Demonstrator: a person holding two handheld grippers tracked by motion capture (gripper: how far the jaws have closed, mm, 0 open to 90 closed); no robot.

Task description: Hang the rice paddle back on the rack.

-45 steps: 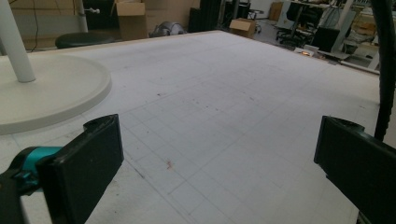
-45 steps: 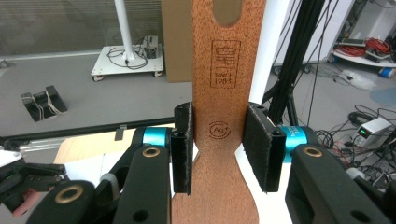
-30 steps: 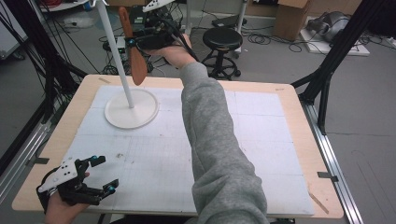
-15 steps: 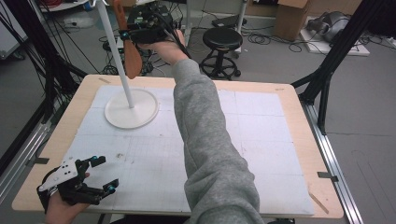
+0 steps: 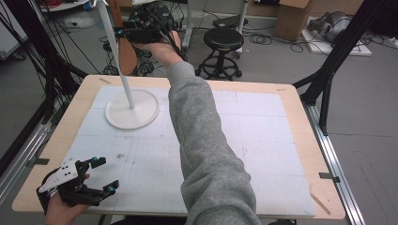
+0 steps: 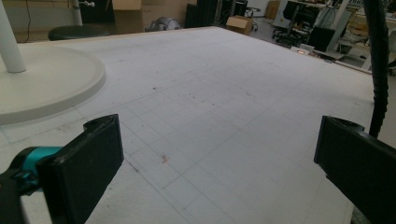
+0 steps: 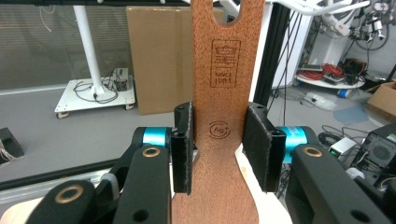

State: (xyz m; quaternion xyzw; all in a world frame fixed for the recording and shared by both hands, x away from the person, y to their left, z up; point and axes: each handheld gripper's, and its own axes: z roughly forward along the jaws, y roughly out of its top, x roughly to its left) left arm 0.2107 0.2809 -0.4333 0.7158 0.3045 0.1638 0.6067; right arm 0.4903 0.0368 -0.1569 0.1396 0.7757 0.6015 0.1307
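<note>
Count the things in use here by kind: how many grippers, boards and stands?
Grippers: 2, the left gripper open over the table, the right gripper shut on the board.
Boards: 1, a brown wooden board with a hole in its handle.
Stands: 1, a white stand with a round base and pole.
Total: 4

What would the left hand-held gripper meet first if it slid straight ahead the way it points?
Probably nothing soon: the left hand-held gripper faces bare white mat. The stand's round base lies off to one side, likely missed, though depth is unclear.
</note>
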